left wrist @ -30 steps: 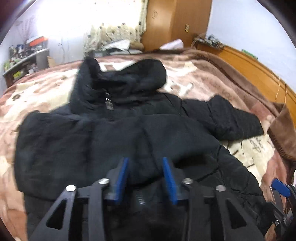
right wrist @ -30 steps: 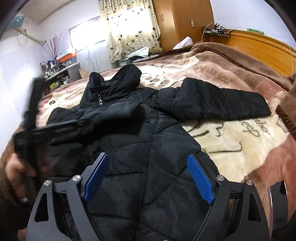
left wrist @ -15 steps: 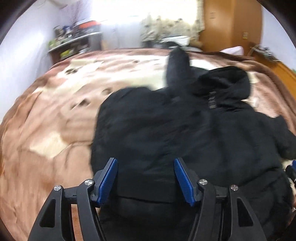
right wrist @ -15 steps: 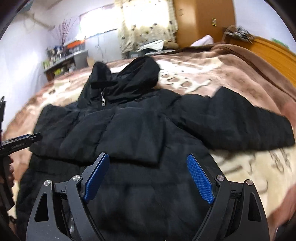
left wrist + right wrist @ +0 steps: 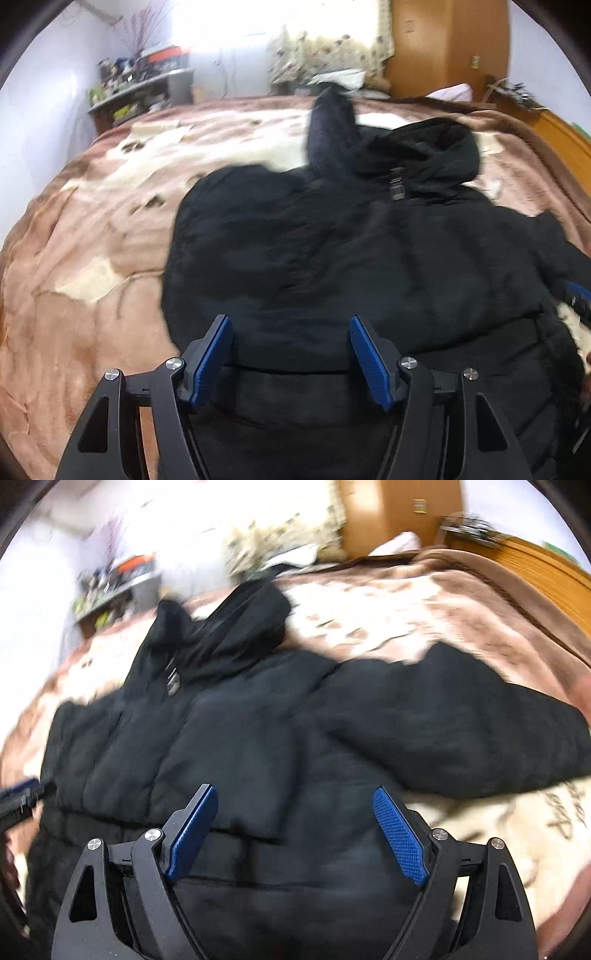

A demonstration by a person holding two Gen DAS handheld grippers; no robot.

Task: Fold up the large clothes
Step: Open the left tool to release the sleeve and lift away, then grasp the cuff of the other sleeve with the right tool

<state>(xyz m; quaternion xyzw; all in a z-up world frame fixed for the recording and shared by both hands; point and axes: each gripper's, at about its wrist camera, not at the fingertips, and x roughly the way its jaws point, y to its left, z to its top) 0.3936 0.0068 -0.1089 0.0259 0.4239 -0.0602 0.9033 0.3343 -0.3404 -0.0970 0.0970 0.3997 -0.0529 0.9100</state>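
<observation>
A large black hooded puffer jacket point(image 5: 369, 258) lies face up on the bed, hood point(image 5: 424, 155) at the far end. Its left sleeve is folded across the chest. Its right sleeve point(image 5: 461, 731) lies stretched out sideways on the blanket in the right wrist view, where the jacket body point(image 5: 240, 757) fills the middle. My left gripper point(image 5: 291, 350) is open and empty above the jacket's lower left part. My right gripper point(image 5: 295, 827) is open and empty above the lower right part, near the stretched sleeve. The right wrist view is blurred.
The bed has a brown and cream plush blanket point(image 5: 92, 240). A wooden headboard point(image 5: 535, 565) runs along the right. A wardrobe point(image 5: 443, 44), a curtained window and a cluttered shelf point(image 5: 140, 85) stand beyond the bed.
My left gripper opened and let go of the left sleeve, now lying folded across the chest, and swung toward the jacket's left side. My right gripper turned toward the stretched right sleeve.
</observation>
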